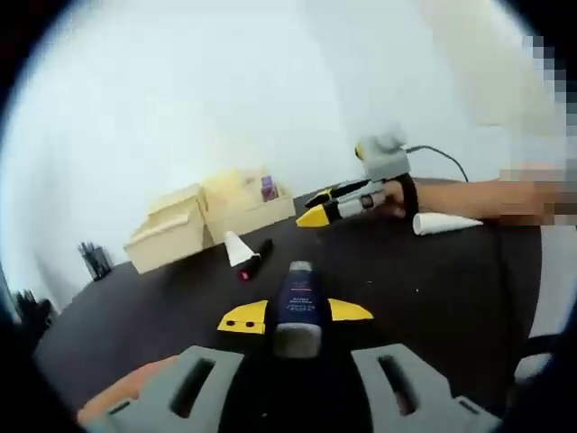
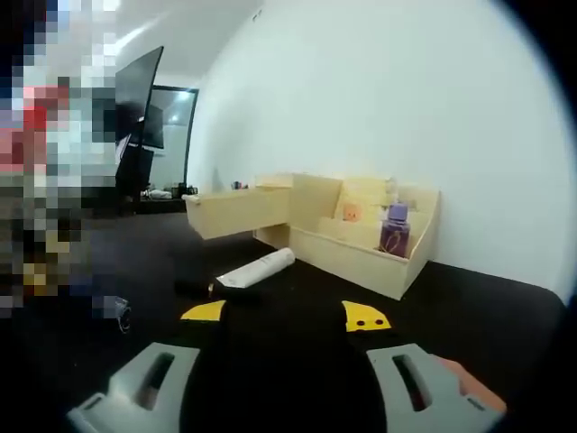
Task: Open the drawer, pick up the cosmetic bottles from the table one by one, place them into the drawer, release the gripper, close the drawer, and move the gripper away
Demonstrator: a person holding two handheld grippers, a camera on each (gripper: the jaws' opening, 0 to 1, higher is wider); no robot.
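Three cosmetic items in sight, one already in the jaws. Pinched between the yellow fingertips (image 1: 245, 317) of the left gripper (image 1: 297, 314): a dark blue bottle (image 1: 297, 302), grey cap toward the camera, pale label print on the body, too blurred to read. Looks like smooth hard plastic: light, stiff, likely slippery under the pads, so best taken across the straight body and not on the cap. Held low over the black table (image 1: 433, 289), well apart from the drawer (image 1: 167, 239), which stands pulled open from the pale wooden organiser (image 1: 248, 206) at the far edge.

Lying on the table between gripper and drawer: a white tube (image 1: 239, 248) with a black cap. Probably soft-walled and light; likely to roll, so better gripped near the stiffer cap end. Farther right, a second, cone-shaped white tube (image 1: 446, 222), just beside a person's hand (image 1: 491, 198) that carries the right gripper (image 1: 317, 206).

From the right gripper view: right gripper (image 2: 284, 314) with jaws spread wide, nothing between them, aimed at the same black-capped tube (image 2: 255, 269) and the open drawer (image 2: 239, 212). Standing upright in an organiser compartment: a small purple bottle (image 2: 395, 230).
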